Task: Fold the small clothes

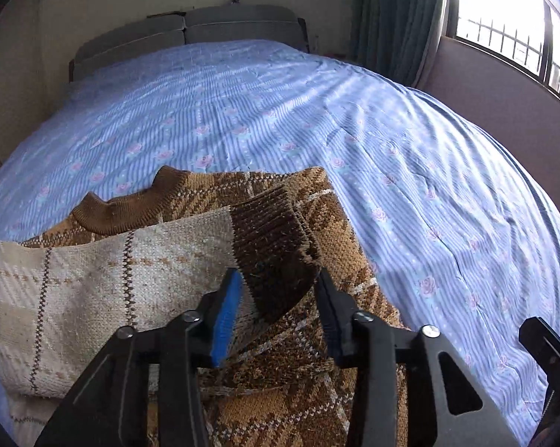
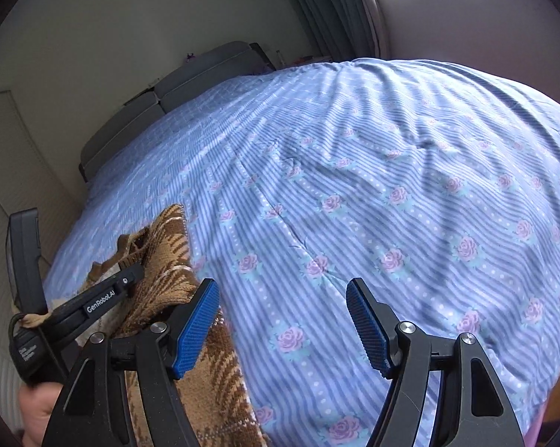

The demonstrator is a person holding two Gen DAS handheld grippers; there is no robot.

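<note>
A brown plaid knit sweater (image 1: pixel 298 391) lies on the bed, its ribbed collar (image 1: pixel 130 212) toward the headboard. One sleeve (image 1: pixel 112 290), showing its cream inner side, is folded across the body. The sleeve's dark brown cuff (image 1: pixel 276 246) rests between the jaws of my left gripper (image 1: pixel 278 275). They stand apart and do not press on it, so the gripper is open. In the right wrist view the sweater's edge (image 2: pixel 168 260) is at the left. My right gripper (image 2: pixel 282 285) hangs open over bare sheet just right of it, with nothing between its blue pads (image 2: pixel 198 327).
The blue striped, rose-printed sheet (image 1: pixel 391 149) spreads wide beyond and right of the sweater. A grey headboard (image 1: pixel 205 26) and wall close the far end. A curtain (image 1: pixel 391 11) and window (image 1: pixel 503 18) are at the right. A hand (image 2: pixel 37 413) holds the left tool.
</note>
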